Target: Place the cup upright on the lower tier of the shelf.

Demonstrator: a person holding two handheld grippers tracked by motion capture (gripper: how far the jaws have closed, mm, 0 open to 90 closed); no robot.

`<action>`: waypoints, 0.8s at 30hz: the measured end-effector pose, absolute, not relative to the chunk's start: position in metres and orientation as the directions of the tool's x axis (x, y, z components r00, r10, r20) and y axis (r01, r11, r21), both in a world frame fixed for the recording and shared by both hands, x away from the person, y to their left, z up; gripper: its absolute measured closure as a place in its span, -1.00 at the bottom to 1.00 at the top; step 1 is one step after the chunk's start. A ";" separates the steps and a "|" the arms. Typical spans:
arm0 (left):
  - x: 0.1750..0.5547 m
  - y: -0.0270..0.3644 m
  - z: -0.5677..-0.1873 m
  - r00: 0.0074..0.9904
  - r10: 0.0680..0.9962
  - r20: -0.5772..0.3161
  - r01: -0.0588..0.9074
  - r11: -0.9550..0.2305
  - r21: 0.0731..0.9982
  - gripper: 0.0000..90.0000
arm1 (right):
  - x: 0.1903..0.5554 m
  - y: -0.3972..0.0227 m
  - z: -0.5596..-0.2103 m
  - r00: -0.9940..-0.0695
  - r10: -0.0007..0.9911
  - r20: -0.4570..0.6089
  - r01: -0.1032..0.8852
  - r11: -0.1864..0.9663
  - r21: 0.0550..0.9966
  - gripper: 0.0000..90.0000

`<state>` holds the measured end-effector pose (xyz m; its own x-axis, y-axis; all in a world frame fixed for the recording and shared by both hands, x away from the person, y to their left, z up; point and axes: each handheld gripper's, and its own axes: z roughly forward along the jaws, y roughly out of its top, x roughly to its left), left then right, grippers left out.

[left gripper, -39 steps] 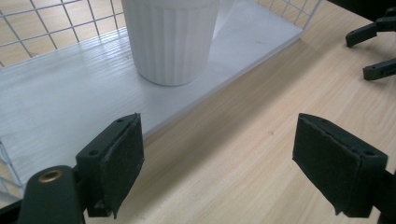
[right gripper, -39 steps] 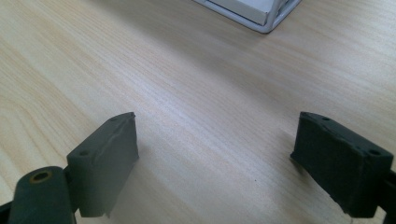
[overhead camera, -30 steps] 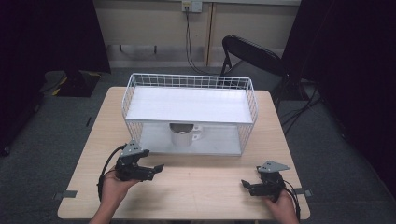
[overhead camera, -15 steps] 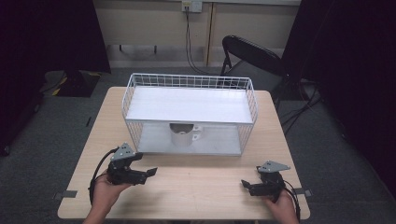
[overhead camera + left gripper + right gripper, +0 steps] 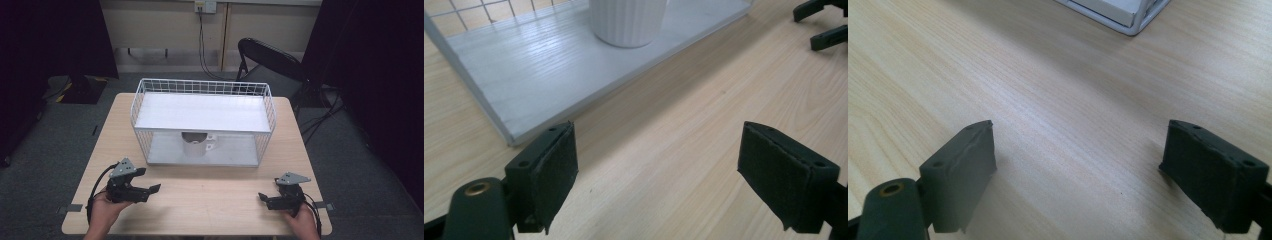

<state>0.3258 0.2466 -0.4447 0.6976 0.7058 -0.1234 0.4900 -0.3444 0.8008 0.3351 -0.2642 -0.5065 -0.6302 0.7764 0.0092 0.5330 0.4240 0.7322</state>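
ITEM LOG: table stn, two hand-held grippers

1. Light wood-grain tabletop: bare betw. the grippers.
2. White wire-mesh two-tier rack w/ pale board shelves: centred toward far side of table; top shelf carries nothing.
3. White ribbed cylindrical cup: upright on rack's lower shelf, roughly mid-length, partly tucked under top shelf. Small white tab beside it, poss. a handle; too small to tell. Left gripper view has its ribbed base standing on the shelf board, well ahead of the jaws.
4. Left gripper: held low over near-left part of table, jaws pointing right, just short of rack's front edge. Jaws spread wide, nothing betw. the pads; released.
5. Right gripper: near-right part of table, jaws pointing left, well apart from rack. Jaws likewise spread wide, plain wood betw. pads; released. Rack corner at top of its view.
6. Black folding chair: behind table, unused.

STATUS: early. Cup not gripped or touched by either tool. Left: close on cup, grasp, bring it out of rack. Left gripper is nearer, likely cand. for the reach.
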 end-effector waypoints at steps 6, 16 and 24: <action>0.323 0.255 -0.448 0.695 0.708 -0.129 0.494 -0.339 0.801 -0.65 | 0.335 -0.264 -0.506 -0.629 0.777 0.009 0.534 0.424 0.732 -0.71; 0.318 0.273 -0.455 0.674 0.729 -0.120 0.507 -0.338 0.793 -0.65 | 0.335 -0.264 -0.506 -0.630 0.777 0.010 0.534 0.423 0.732 -0.71; 0.314 0.285 -0.460 0.662 0.741 -0.115 0.516 -0.338 0.787 -0.65 | 0.335 -0.264 -0.506 -0.630 0.777 0.010 0.534 0.424 0.732 -0.71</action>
<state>0.3136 0.2853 -0.4604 0.6619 0.7407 -0.1154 0.5157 -0.3382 0.7872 0.3351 -0.2642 -0.5064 -0.6299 0.7766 0.0097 0.5336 0.4236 0.7320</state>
